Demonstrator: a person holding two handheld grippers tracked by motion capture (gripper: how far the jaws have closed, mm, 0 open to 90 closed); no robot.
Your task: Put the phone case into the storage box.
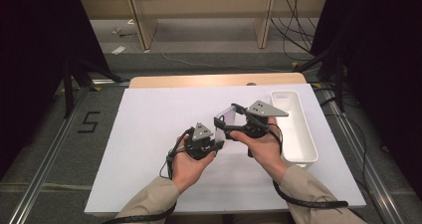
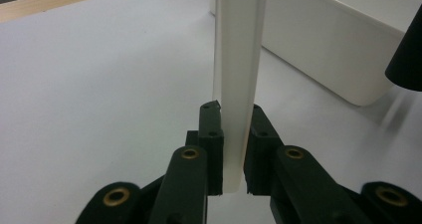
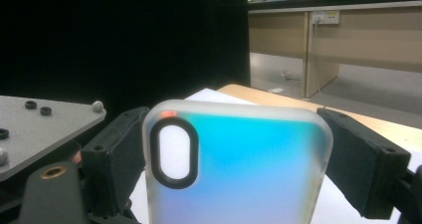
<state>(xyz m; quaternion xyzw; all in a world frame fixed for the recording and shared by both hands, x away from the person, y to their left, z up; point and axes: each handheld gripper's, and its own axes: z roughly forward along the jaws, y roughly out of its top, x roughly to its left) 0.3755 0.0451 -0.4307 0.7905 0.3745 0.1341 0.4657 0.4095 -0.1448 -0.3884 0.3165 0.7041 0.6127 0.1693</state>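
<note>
We see the left gripper (image 1: 217, 145) clamped on the case's (image 1: 225, 120) thin edge, just left of the bin (image 1: 298, 134). The right gripper's (image 1: 230, 119) jaws flank the case, spread wide; we cannot tell whether they touch it.

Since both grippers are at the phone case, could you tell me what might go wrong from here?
The left gripper pinches only the thin edge of the phone case, so it could pivot or slip. The fingers of the right gripper span its width; squeezing might bow it or pop it out.
</note>
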